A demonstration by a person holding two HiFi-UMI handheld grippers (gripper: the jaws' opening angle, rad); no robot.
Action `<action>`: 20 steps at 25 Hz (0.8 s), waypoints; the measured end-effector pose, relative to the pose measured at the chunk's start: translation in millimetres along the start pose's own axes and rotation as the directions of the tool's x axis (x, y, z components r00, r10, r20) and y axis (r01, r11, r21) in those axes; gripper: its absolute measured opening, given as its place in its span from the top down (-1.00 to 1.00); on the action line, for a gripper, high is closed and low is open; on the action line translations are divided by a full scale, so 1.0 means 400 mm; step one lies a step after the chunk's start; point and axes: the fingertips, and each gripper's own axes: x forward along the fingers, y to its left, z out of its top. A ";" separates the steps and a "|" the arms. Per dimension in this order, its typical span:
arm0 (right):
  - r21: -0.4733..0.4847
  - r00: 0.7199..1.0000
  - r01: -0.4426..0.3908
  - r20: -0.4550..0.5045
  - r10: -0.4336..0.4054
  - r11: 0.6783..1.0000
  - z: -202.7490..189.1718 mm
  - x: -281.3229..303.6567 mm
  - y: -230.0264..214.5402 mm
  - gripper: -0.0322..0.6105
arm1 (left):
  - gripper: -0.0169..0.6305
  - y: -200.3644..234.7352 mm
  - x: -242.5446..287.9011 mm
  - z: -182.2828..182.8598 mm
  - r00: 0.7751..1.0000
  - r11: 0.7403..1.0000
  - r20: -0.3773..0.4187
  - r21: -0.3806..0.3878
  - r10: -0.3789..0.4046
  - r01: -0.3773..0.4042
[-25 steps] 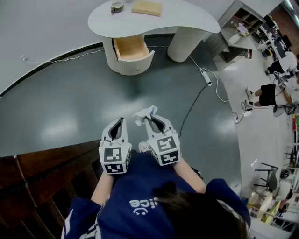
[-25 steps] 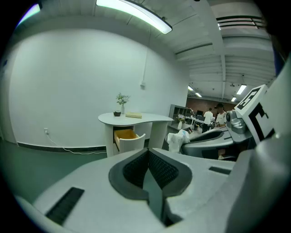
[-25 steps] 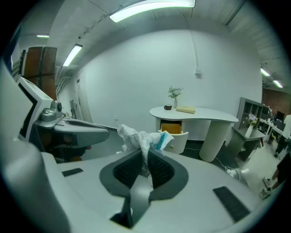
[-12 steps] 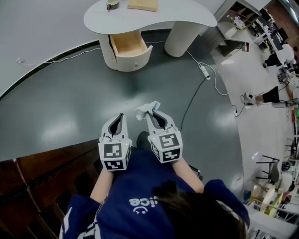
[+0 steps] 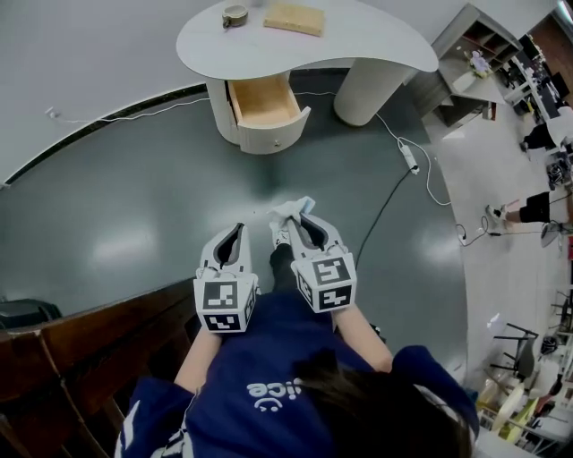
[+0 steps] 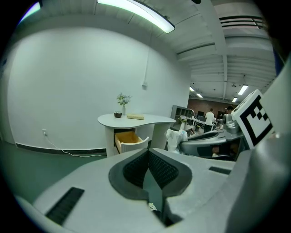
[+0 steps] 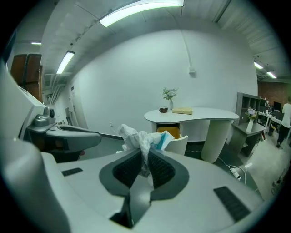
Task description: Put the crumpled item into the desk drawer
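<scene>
1. Since a second ago, both my grippers have travelled across the dark floor (image 5: 134,206) side by side. The desk (image 5: 358,36) now sits a little further right in the head view.
2. My right gripper (image 5: 300,221) is clamped narrowly on the crumpled item (image 5: 291,210). It is a white wad with a bit of blue, bunched between the pads and sticking out past the tips in the right gripper view.
3. My left gripper (image 5: 231,234) carries nothing, and its jaws are pressed together in the left gripper view.
4. The crumpled item hangs over the floor, well apart from the drawer (image 5: 267,100).
5. The drawer stands pulled open under the desk's left end, showing a bare wooden bottom.
6. On the desk top lie a small cup (image 5: 235,15) and a flat tan block (image 5: 294,18).
7. A white cable (image 5: 410,156) trails over the floor right of the desk.
</scene>
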 end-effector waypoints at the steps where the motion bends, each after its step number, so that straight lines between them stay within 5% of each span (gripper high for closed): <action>1: -0.006 1.000 -0.005 -0.001 0.005 1.000 0.017 0.023 -0.013 0.73 | 0.94 0.012 0.016 0.017 1.000 1.000 0.000 -0.001 0.005 -0.005; 20: -0.112 0.987 -0.156 -0.040 0.153 0.981 0.201 0.327 -0.212 0.72 | 0.94 0.110 0.350 0.180 0.992 0.991 -0.016 -0.041 0.125 -0.126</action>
